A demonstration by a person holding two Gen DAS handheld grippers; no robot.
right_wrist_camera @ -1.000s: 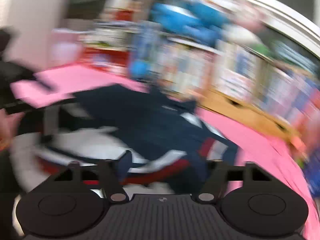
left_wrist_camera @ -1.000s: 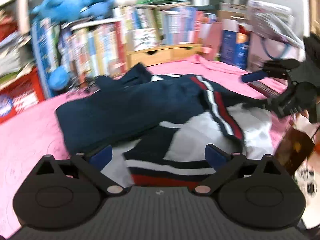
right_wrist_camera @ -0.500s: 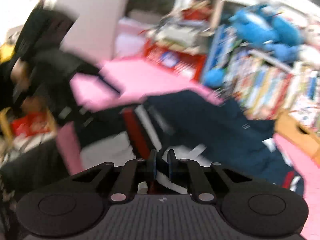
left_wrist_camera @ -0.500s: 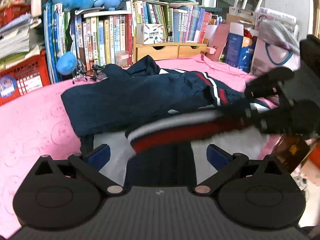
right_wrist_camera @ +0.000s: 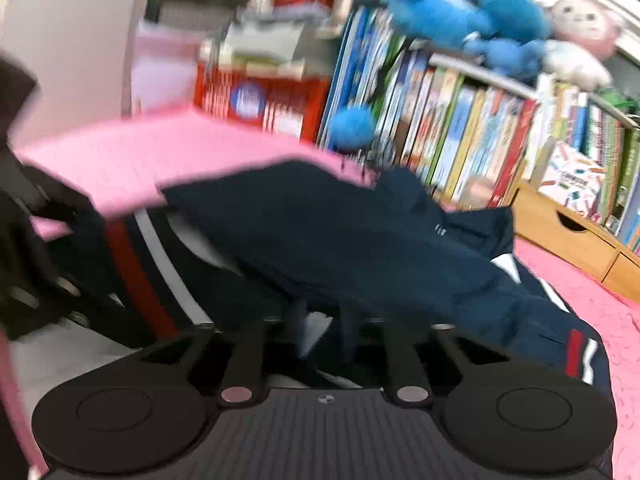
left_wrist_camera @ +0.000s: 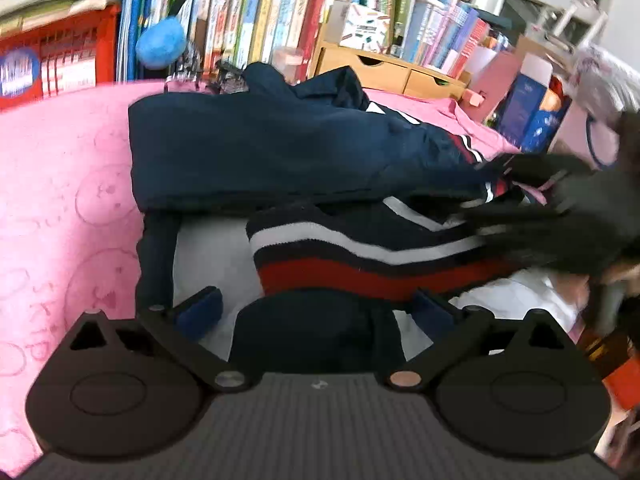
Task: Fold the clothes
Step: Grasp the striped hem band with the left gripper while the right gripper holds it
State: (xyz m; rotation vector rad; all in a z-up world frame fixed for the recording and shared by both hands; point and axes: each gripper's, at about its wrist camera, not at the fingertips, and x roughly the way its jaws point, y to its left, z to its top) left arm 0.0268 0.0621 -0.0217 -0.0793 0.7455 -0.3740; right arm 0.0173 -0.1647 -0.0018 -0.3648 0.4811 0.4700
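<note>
A navy jacket [left_wrist_camera: 280,152] with white and red stripes lies partly folded on the pink bedcover [left_wrist_camera: 60,200]. Its striped hem [left_wrist_camera: 360,264] drapes across the space between my left gripper's blue pads. My left gripper [left_wrist_camera: 314,308] is open, low and close over the cloth. My right gripper [right_wrist_camera: 323,320] is shut on a fold of the jacket [right_wrist_camera: 360,240], its fingers close together with cloth between them. In the left wrist view the right gripper [left_wrist_camera: 560,208] is a dark blur at the right edge of the jacket. The white lining [left_wrist_camera: 216,256] shows underneath.
A bookshelf [left_wrist_camera: 280,20] packed with books runs along the far side of the bed. Small wooden drawers [left_wrist_camera: 380,66] and a red crate [left_wrist_camera: 52,64] stand there too. Blue plush toys [right_wrist_camera: 460,12] sit on top. Bags and boxes [left_wrist_camera: 532,108] crowd the right.
My right gripper closed on the jacket and swept it across, turning the striped hem over. My left gripper moved in closer and lower over the cloth and stayed open.
</note>
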